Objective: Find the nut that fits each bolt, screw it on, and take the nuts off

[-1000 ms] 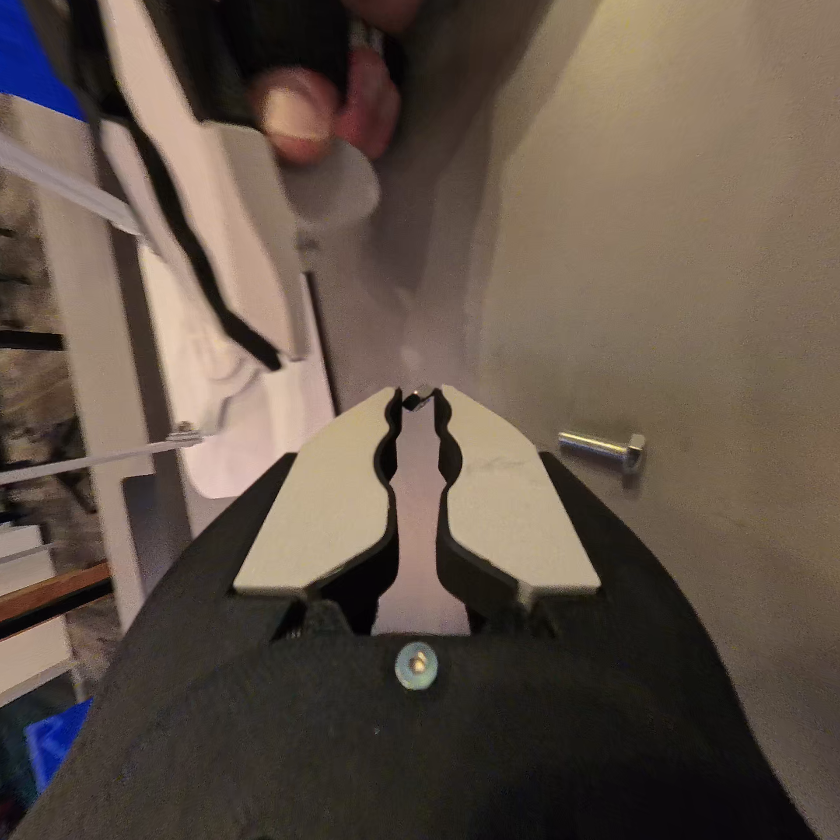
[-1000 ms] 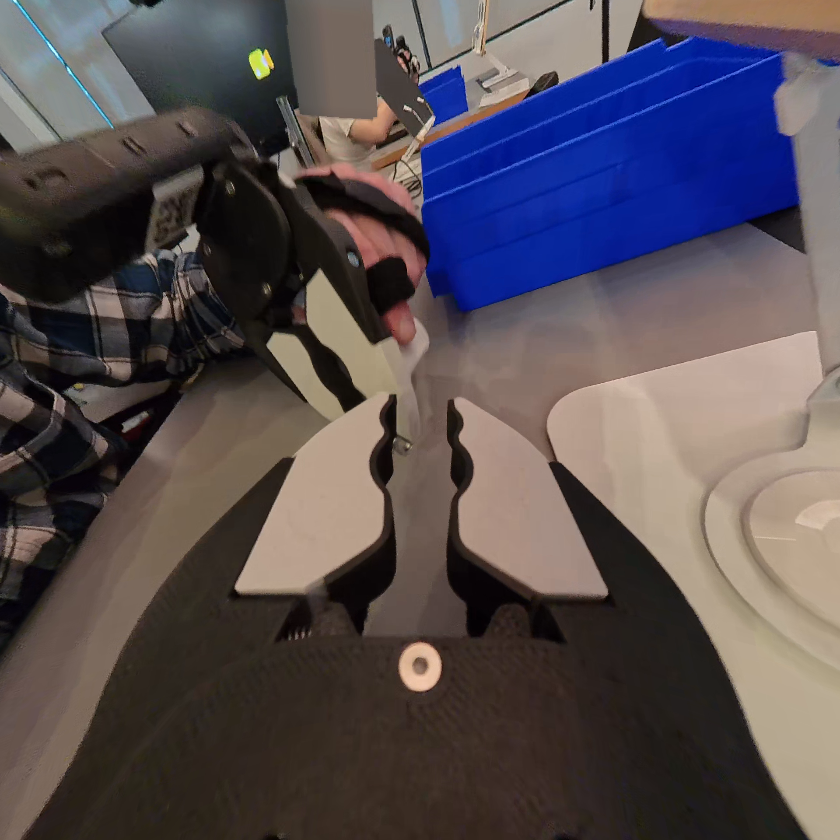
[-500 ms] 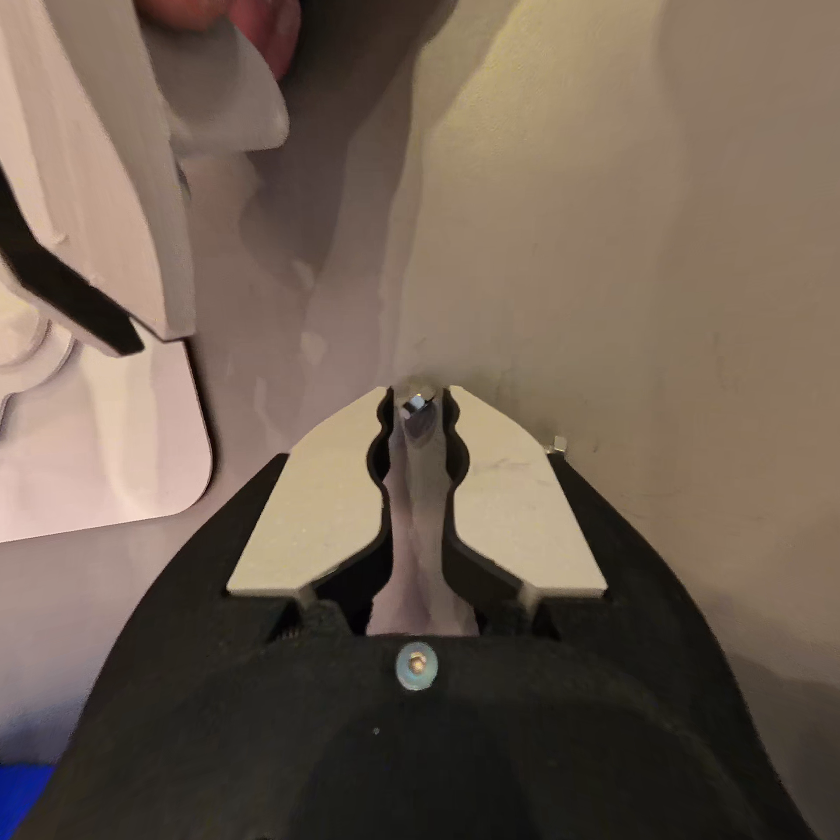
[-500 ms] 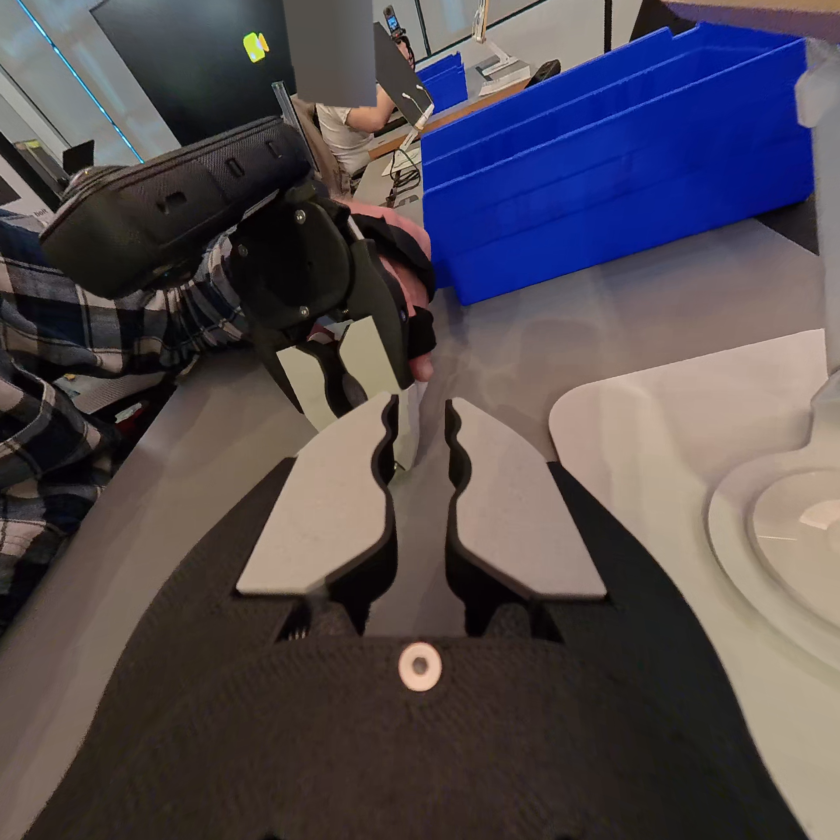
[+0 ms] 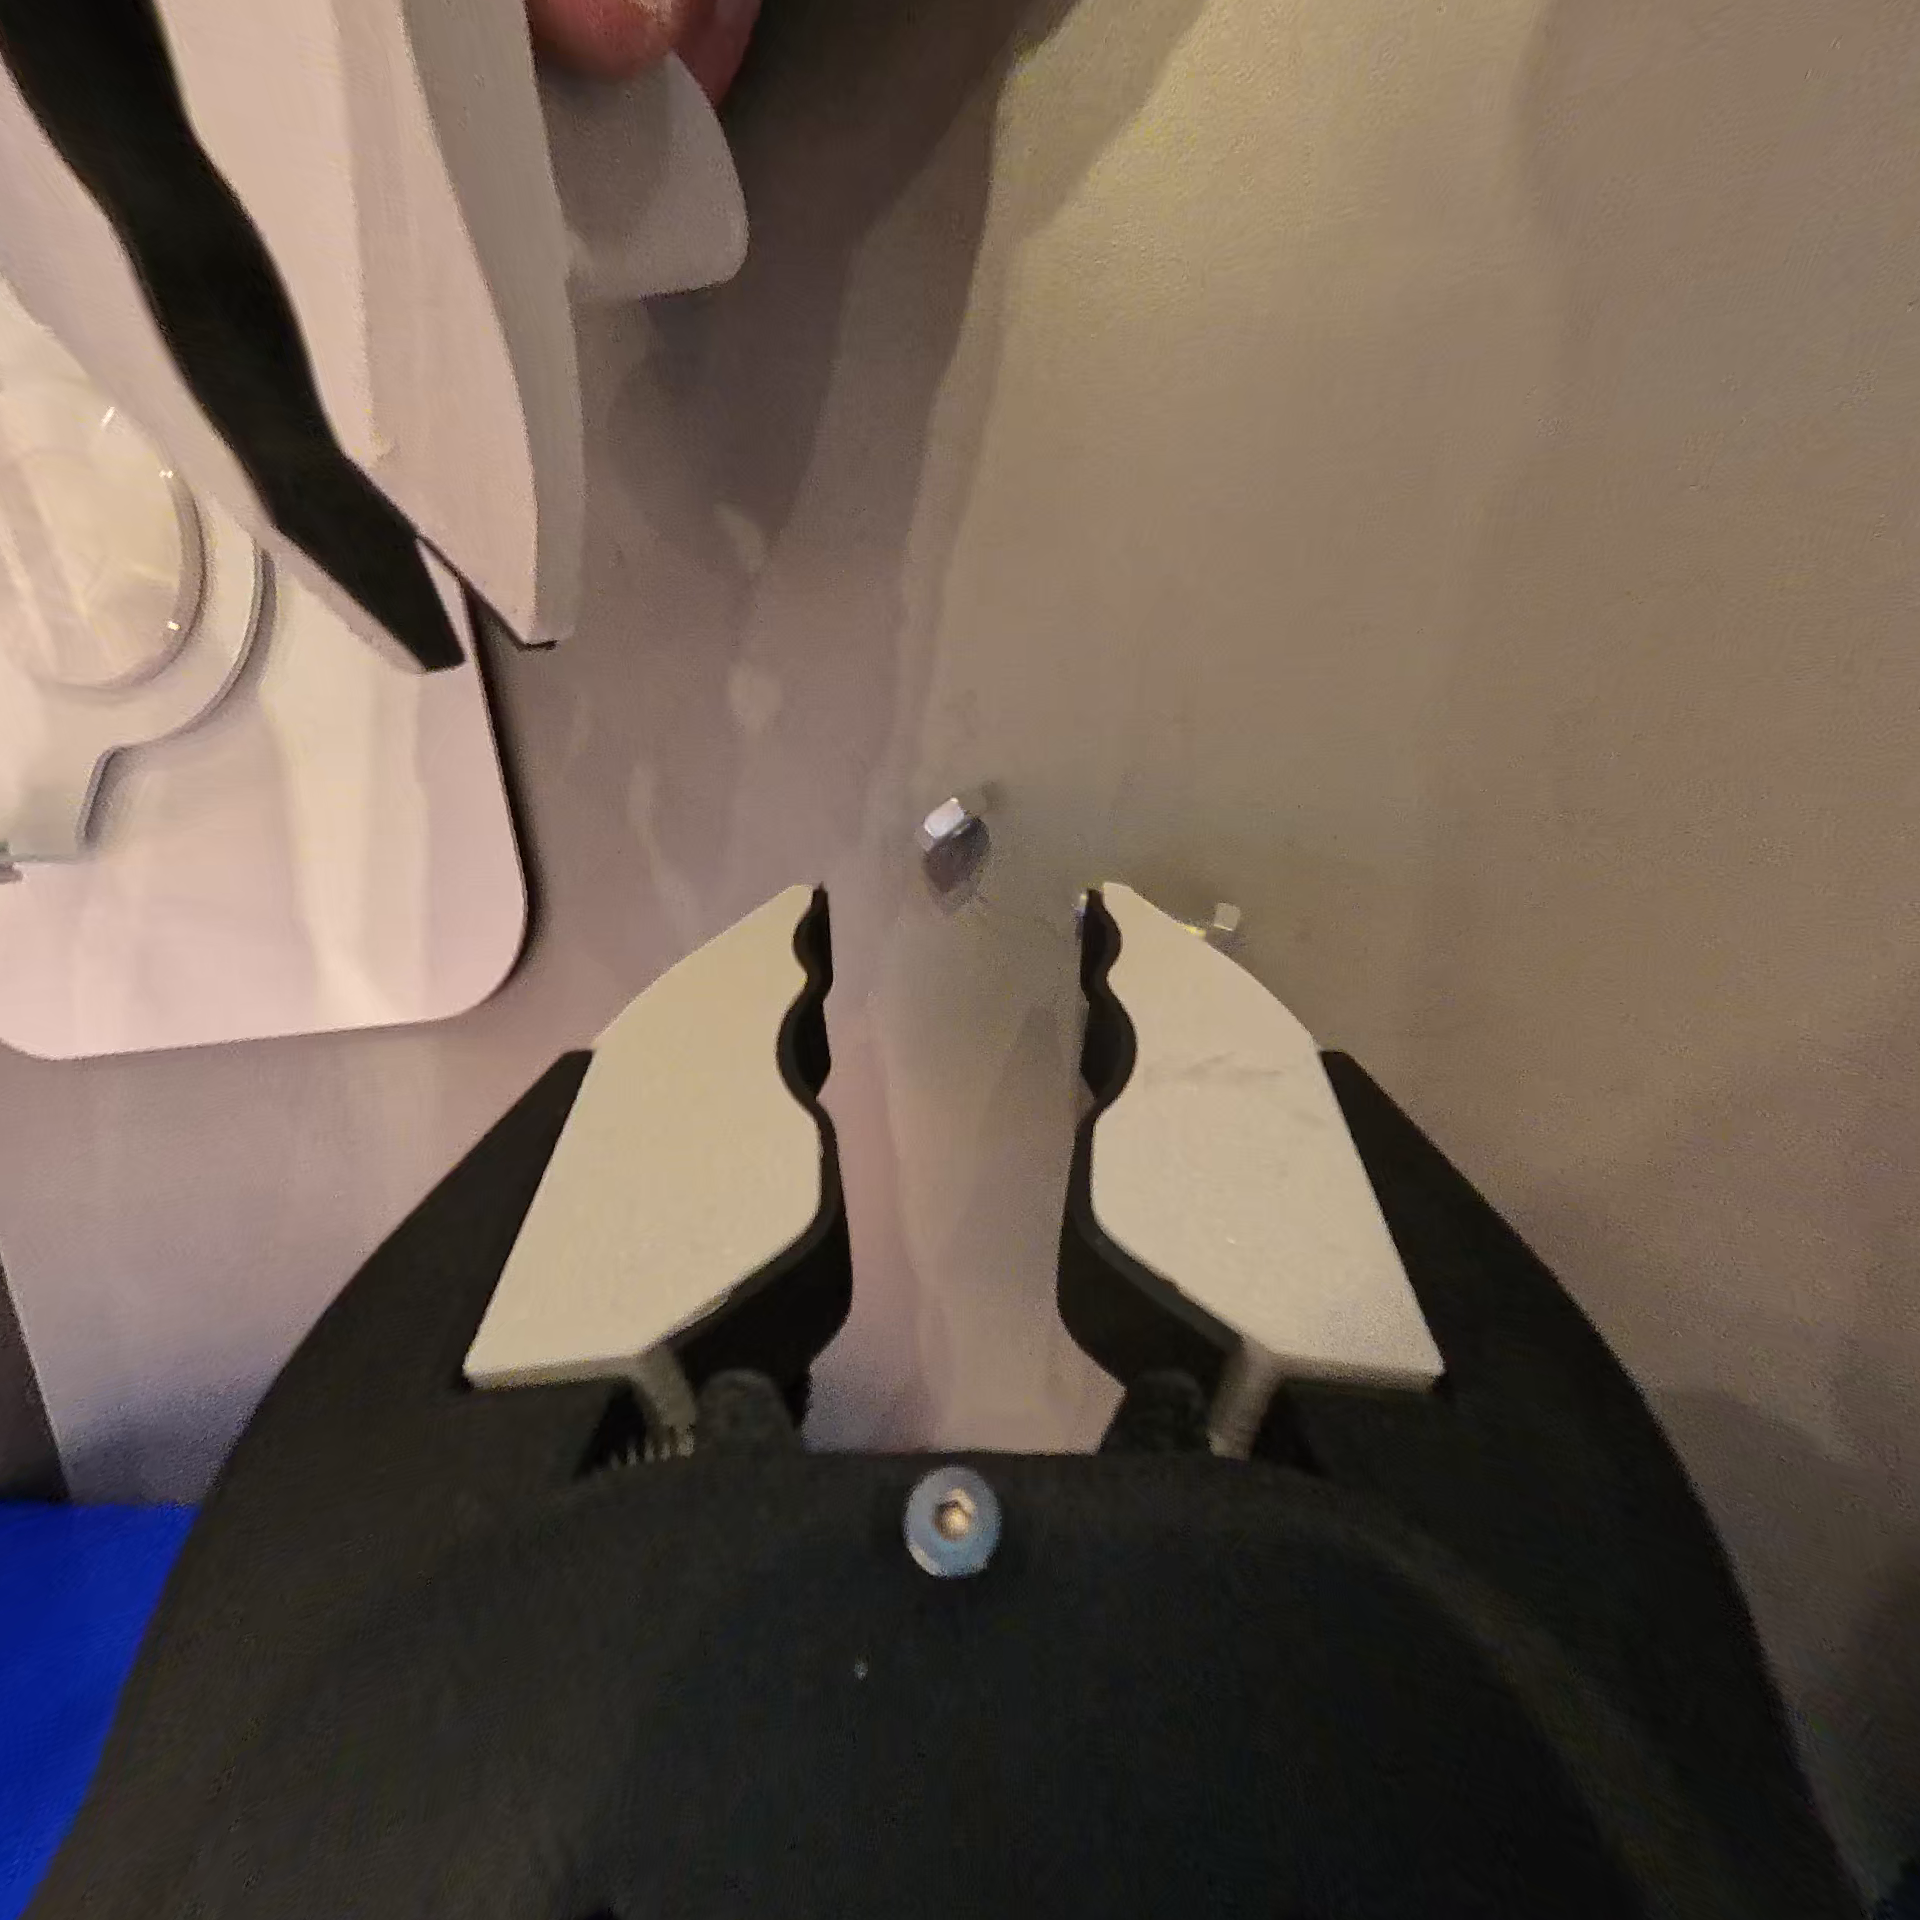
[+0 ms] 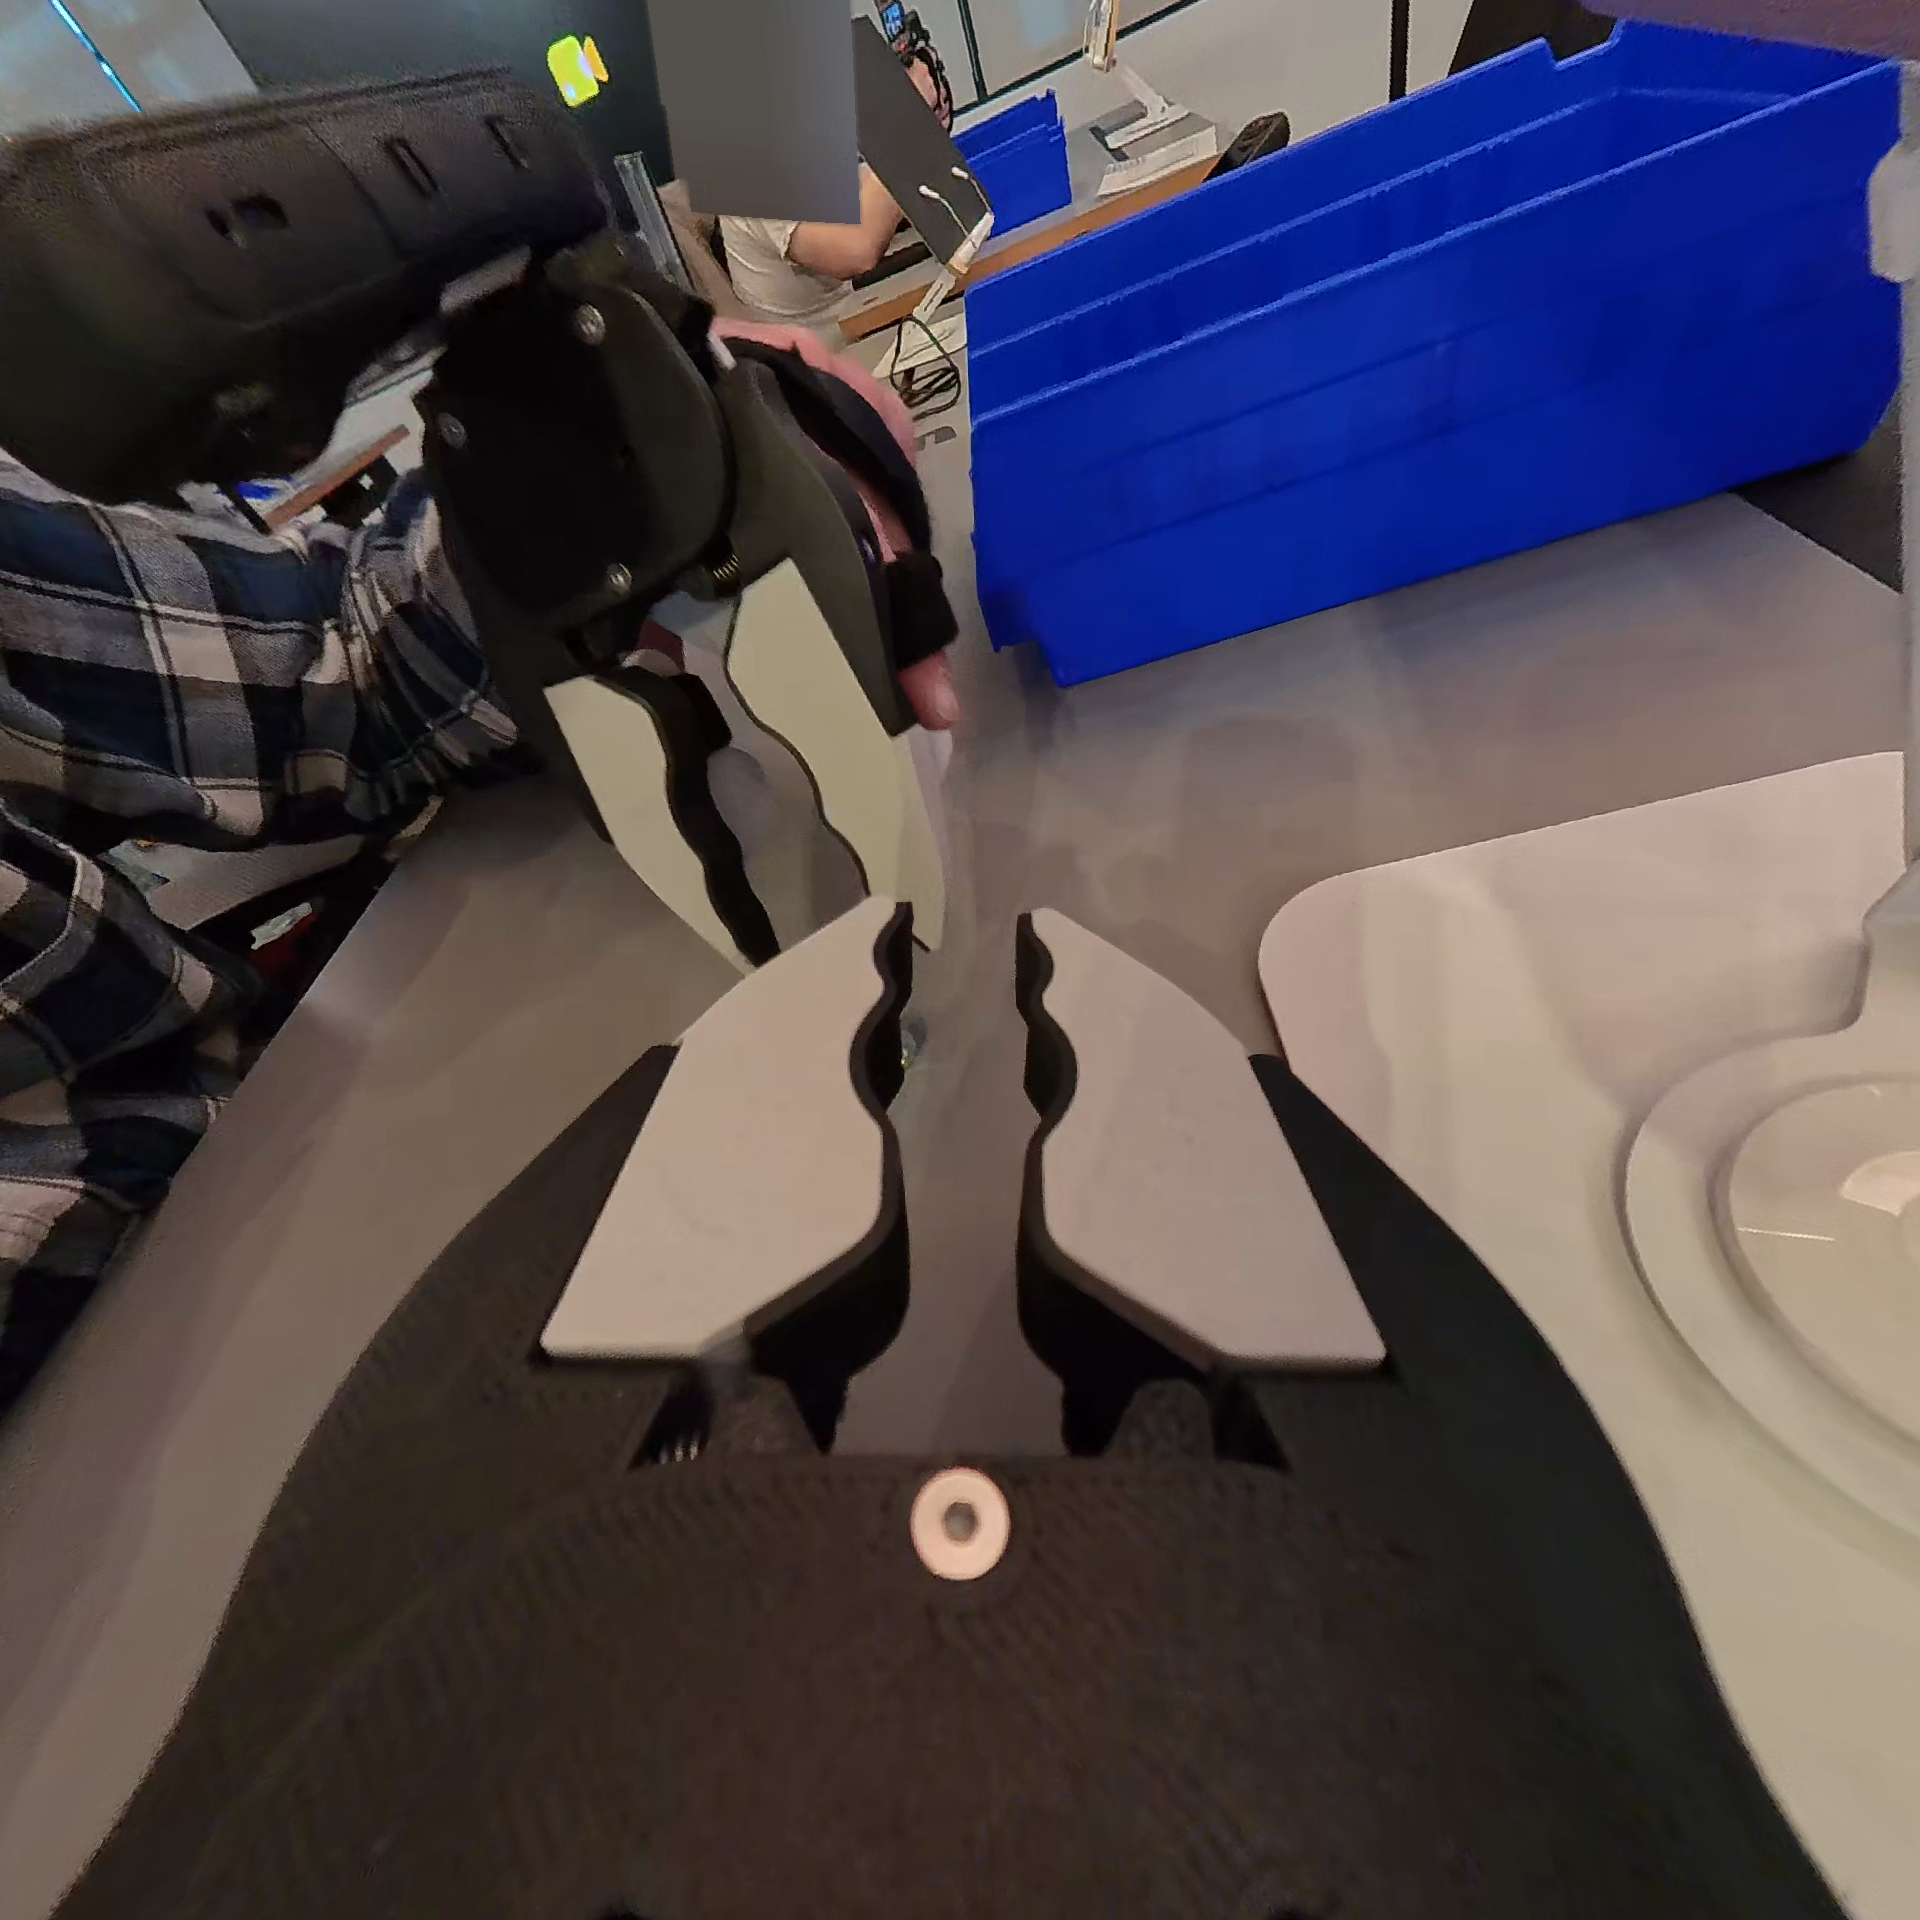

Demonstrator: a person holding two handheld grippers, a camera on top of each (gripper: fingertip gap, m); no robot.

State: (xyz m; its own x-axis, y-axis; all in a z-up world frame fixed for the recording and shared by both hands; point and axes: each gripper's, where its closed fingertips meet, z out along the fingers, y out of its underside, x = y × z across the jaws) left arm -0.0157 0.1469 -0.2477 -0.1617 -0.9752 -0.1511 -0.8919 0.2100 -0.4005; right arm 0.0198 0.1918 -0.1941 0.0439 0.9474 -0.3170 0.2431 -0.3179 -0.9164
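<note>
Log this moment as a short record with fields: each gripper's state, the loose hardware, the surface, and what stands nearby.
left gripper: open, nothing between its fingers
right gripper: fingers apart; a small metal piece shows beside its left finger, hold unclear
small bolt: lying on the table just ahead of the left gripper's fingertips
second bolt: mostly hidden behind that gripper's right finger
table: plain grey
white base plate: right of the right gripper
blue bins: far side of the table

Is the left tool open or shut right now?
Open: the left tool has its fingers well apart, and the nut lies free on the table beyond them.
</note>
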